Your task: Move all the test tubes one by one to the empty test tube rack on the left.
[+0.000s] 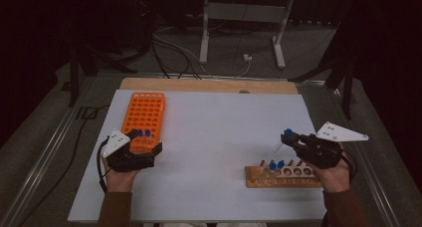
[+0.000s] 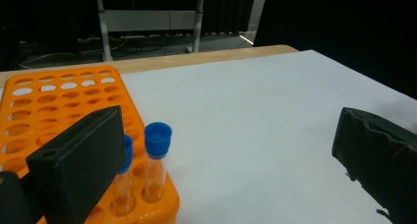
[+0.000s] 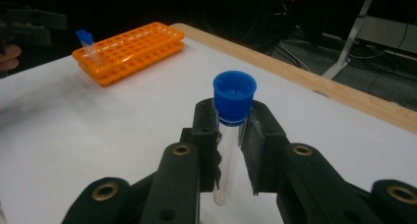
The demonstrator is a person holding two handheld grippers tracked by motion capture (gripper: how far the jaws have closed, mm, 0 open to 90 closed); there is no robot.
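Note:
An orange tube rack (image 1: 144, 112) lies at the table's left, with two blue-capped tubes (image 1: 144, 133) standing at its near end. My left gripper (image 1: 147, 141) is open, its jaws spread wide beside that end; in the left gripper view the tubes (image 2: 156, 160) stand just right of the left jaw, in the orange rack (image 2: 54, 101). My right gripper (image 1: 294, 138) is shut on a blue-capped clear tube (image 3: 232, 116), held above the table a little left of a wooden rack (image 1: 283, 177). The far orange rack (image 3: 130, 49) shows in the right gripper view.
The wooden rack holds two blue-capped tubes (image 1: 276, 164) and several uncapped ones. The white table surface (image 1: 214, 132) spreads between the two racks. Cables and a metal stand (image 1: 239, 18) lie on the floor beyond the table's far edge.

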